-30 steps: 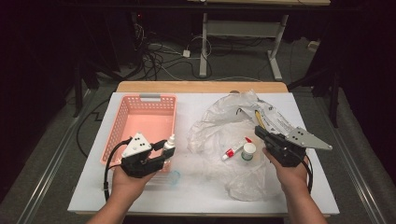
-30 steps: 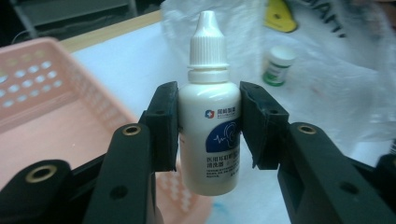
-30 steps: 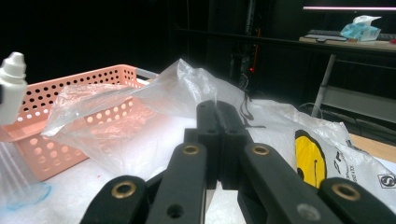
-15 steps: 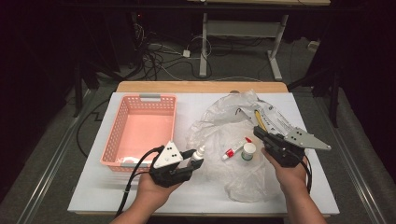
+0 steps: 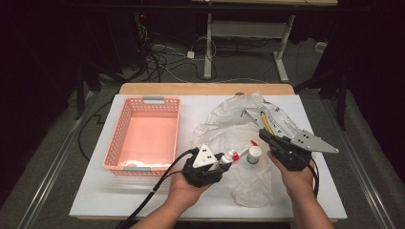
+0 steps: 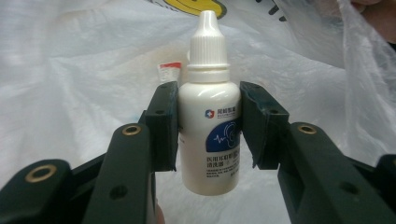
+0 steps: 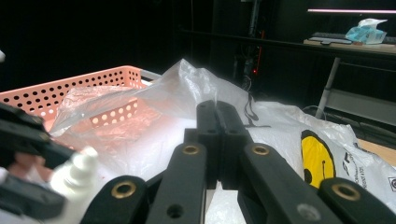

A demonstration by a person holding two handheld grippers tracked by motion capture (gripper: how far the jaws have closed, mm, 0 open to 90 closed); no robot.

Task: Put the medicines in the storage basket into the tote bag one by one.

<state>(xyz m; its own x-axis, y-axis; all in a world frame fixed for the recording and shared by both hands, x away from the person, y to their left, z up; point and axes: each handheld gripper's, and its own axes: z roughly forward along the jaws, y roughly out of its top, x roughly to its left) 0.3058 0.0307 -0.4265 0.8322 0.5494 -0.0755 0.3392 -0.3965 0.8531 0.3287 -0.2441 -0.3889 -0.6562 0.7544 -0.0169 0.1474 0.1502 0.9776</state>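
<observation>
Left tool (image 5: 224,162) at the near edge of the worktop (image 5: 95,191), jaws clamped on a small white dropper bottle (image 6: 208,116); pads press its body on both sides, cap pointing away from the hand. Blue print on the label. In the high view the bottle (image 5: 225,159) sits over the near edge of the clear plastic bag (image 5: 224,129), nozzle toward the right hand.

Right tool (image 5: 263,135) just to the right, jaws pressed together on a fold of the bag; plastic bunches at the tips in the right gripper view (image 7: 217,116).

Between the two tools, on the bag: a small white jar with a green label (image 5: 254,155), and a red-capped tube (image 5: 246,148) beside it.

Farther left, a pink perforated basket (image 5: 117,143) stands on the worktop, well apart from the bottle. Farther right, the bag shows a yellow smiley print (image 7: 315,158).
</observation>
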